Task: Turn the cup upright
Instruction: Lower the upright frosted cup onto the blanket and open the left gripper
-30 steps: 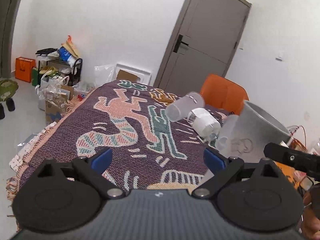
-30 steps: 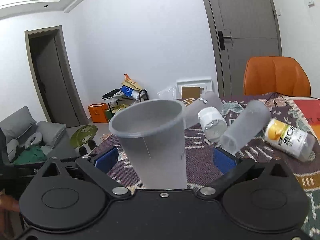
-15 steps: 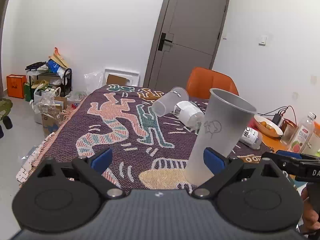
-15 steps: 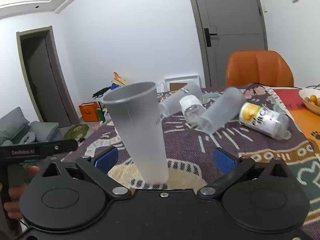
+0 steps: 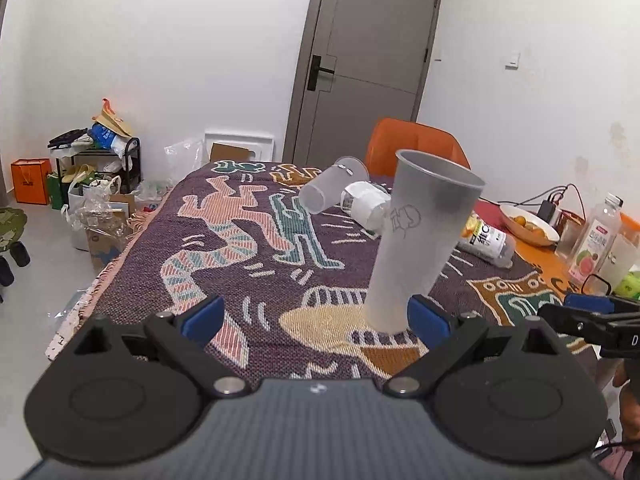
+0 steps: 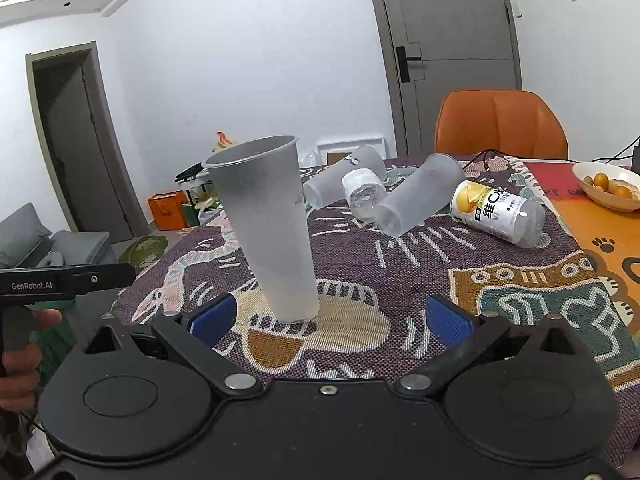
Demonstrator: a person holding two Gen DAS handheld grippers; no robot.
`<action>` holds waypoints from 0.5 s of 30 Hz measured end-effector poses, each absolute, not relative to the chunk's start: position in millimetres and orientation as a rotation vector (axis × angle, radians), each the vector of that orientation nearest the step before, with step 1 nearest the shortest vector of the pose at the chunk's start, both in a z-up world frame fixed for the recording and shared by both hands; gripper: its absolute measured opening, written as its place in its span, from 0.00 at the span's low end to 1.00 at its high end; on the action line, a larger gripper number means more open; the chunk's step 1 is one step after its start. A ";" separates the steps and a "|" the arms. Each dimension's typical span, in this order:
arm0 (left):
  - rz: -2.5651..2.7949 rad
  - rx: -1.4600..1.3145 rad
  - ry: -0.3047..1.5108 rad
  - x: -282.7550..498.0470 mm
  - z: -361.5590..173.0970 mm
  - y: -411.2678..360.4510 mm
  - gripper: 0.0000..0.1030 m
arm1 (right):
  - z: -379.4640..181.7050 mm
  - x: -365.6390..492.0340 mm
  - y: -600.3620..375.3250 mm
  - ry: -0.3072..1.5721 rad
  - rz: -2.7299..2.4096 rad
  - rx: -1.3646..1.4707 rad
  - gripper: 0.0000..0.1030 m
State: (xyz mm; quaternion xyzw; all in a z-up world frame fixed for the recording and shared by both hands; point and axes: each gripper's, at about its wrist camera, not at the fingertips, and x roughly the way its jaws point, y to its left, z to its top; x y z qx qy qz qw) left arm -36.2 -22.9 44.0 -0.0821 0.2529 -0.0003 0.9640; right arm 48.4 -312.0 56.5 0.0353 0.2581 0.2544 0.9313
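A frosted cup (image 6: 267,227) stands mouth-up on the patterned tabletop (image 6: 400,280); left tool (image 5: 316,316) and right tool (image 6: 326,318), both released, flank its base.

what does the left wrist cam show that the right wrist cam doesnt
Only the left wrist view shows the drawing on the cup, the guava bottle and the cardboard boxes on the floor.

Only the right wrist view shows the sofa, the dark doorway and a third cup lying down.

Both show the upright cup on the rug, the lemon bottle, the fruit bowl, the orange chair and the grey door.
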 end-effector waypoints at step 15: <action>-0.018 -0.111 0.544 -50.6 38.9 -35.2 0.94 | 56.2 31.4 -317.3 0.565 0.559 0.041 1.00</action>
